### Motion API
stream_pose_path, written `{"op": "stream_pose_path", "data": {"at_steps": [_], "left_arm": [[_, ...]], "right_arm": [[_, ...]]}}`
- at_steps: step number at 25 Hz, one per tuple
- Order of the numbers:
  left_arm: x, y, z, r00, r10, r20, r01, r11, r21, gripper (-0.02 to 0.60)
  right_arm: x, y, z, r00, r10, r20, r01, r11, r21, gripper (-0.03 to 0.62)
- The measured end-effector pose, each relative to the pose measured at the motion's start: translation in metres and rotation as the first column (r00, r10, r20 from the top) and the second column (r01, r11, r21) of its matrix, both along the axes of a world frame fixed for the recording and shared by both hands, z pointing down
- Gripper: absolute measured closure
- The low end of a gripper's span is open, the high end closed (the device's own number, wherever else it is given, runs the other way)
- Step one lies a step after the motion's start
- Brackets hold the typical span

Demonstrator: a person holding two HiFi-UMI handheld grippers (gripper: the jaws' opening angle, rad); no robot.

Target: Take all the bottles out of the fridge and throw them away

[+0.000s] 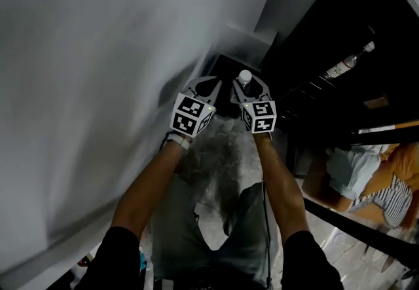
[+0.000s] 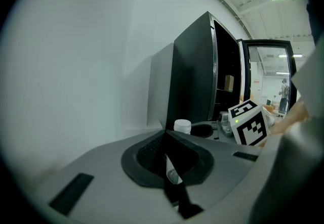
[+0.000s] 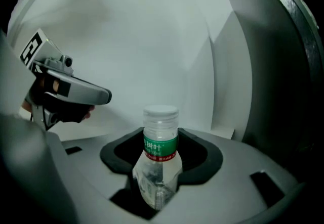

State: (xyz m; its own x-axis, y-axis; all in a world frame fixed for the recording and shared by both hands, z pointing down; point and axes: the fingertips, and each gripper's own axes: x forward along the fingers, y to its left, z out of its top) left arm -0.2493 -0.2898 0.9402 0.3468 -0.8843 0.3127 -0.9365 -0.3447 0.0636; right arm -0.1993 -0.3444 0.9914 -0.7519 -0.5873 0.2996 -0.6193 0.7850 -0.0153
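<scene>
My right gripper (image 3: 161, 139) is shut on a clear plastic bottle (image 3: 158, 167) with a white cap and a green label, held upright by its neck. In the head view this bottle's cap (image 1: 245, 76) shows between the right gripper's (image 1: 249, 84) jaws. The left gripper (image 1: 211, 80) hangs beside it at the same height, its jaws closed to a point. In the left gripper view those jaws (image 2: 165, 134) meet, with a thin pale sliver in the slit that I cannot identify. Another bottle (image 1: 346, 64) lies on a shelf in the dark fridge (image 1: 340, 27).
A white wall (image 1: 98, 86) fills the left. The black fridge (image 2: 195, 76) stands ahead on the right with its door (image 2: 268, 74) open. Crumpled clear plastic (image 1: 219, 158) lies below the grippers. Orange and striped things (image 1: 386, 184) sit at the lower right.
</scene>
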Motion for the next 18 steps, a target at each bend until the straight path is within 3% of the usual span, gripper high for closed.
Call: {"op": "stream_pose_path", "data": {"at_steps": [7,10,14,18], "left_arm": [[-0.01,-0.013,0.025,1.0,0.0,0.013,0.0,1.0,0.006,0.575],[-0.015,-0.014,0.021,1.0,-0.004,0.01,0.003,1.0,0.011,0.575],[-0.019,-0.009,-0.003,1.0,-0.011,-0.012,0.011,1.0,0.008,0.575],[-0.015,0.0,-0.062,0.999,-0.014,-0.048,0.014,1.0,0.008,0.575]], "right_arm": [[-0.01,-0.017,0.042,1.0,-0.008,-0.006,0.008,1.0,-0.021,0.387],[-0.011,-0.023,0.039,1.0,0.003,-0.011,-0.003,1.0,-0.025,0.358],[-0.005,-0.016,0.004,1.0,0.021,-0.001,-0.021,0.999,-0.026,0.356],[0.004,0.002,-0.066,1.0,0.017,0.018,-0.017,1.0,-0.011,0.358]]}}
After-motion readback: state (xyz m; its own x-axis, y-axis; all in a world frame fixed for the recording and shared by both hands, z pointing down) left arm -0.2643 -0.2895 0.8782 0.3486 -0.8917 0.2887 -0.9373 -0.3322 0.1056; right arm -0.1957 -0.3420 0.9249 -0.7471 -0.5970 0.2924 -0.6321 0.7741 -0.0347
